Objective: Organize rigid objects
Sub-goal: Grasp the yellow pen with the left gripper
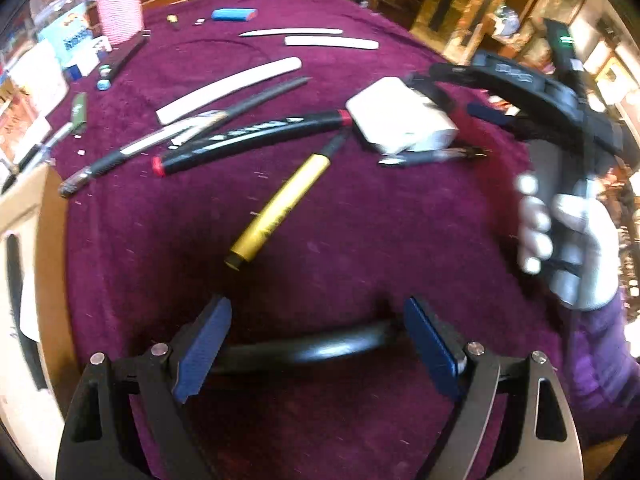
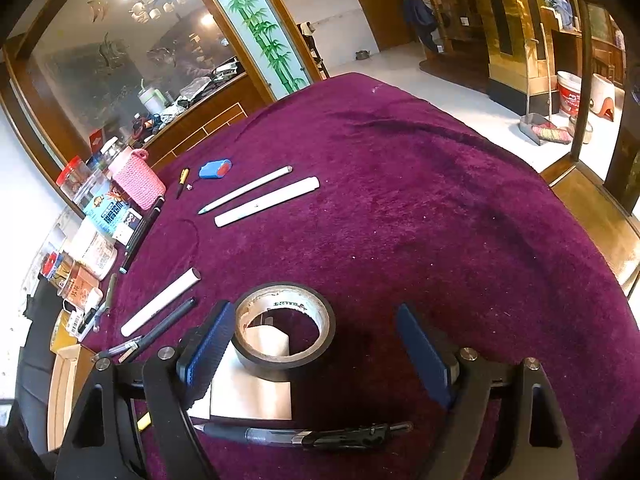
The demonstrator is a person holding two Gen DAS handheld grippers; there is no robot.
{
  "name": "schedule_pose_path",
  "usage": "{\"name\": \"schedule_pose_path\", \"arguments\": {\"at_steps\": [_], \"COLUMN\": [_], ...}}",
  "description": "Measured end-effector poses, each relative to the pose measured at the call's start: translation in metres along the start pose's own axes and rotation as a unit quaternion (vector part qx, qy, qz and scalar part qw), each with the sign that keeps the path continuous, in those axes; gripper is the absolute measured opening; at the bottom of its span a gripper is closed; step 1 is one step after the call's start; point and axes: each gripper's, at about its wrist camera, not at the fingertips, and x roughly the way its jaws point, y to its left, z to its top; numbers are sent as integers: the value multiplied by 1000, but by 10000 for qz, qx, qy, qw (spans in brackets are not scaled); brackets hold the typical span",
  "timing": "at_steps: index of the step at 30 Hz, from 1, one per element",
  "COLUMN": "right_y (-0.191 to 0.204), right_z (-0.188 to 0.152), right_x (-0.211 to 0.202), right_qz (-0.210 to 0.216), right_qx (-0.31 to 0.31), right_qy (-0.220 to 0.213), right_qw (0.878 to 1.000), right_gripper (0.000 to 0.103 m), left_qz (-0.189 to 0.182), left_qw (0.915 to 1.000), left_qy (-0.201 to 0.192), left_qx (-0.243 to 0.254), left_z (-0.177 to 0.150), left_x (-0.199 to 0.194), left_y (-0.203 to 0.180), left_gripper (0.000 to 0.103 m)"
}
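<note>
My left gripper (image 1: 318,340) is open over the purple tablecloth (image 1: 360,240), its blue pads astride a black curved tube (image 1: 308,350) lying between them. A gold marker (image 1: 276,210) lies just ahead, with a black red-tipped case (image 1: 248,140), white sticks and pens beyond. My right gripper (image 2: 316,344) is open and hovers over a roll of black tape (image 2: 284,328) that rests on a white box (image 2: 248,392); a black pen (image 2: 304,436) lies below. In the left wrist view the right gripper (image 1: 480,108) sits by that white box (image 1: 400,120).
White sticks (image 2: 264,202) and a blue object (image 2: 215,169) lie farther back. A pink knitted holder (image 2: 138,180), jars and boxes crowd the left table edge. A wooden tray (image 2: 64,384) sits at the near left. The cloth's right half (image 2: 460,220) holds nothing.
</note>
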Motion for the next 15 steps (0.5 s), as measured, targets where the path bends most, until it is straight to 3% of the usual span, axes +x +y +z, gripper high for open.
{"name": "schedule_pose_path", "arguments": {"at_steps": [2,5,9,11,12,13,14,15], "right_y": [-1,0,0,2,1,2,2,2], "right_z": [0,0,0,0,0,0,0,0], "right_x": [0,0,0,-1,-1,-1,-1,-1], "right_qz": [4,-8,-70,-105,-117,-121,-118,-107], "right_qx": [10,-3,-55,-91,-105,-112,-113,-102], "right_qy": [4,-5,-51,-76,-85,-85,-80,-73], "right_qw": [10000,10000,9999,9999,9998,9998,9998,9999], "right_gripper": [86,86,86,86,86,86,86,86], "left_qz": [-35,477,871,947,926,923,937,942], "left_qw": [9999,9982,9954,9947,9946,9947,9945,9944], "left_qy": [-165,-356,-230,-130,-278,-306,-354,-358], "left_qx": [-25,105,327,370,380,349,323,326], "left_z": [2,23,52,57,59,58,56,54], "left_x": [-8,-11,19,35,34,32,29,27], "left_y": [-3,-5,-4,-2,-3,-4,-5,-5], "left_gripper": [87,87,86,76,71,61,32,19]}}
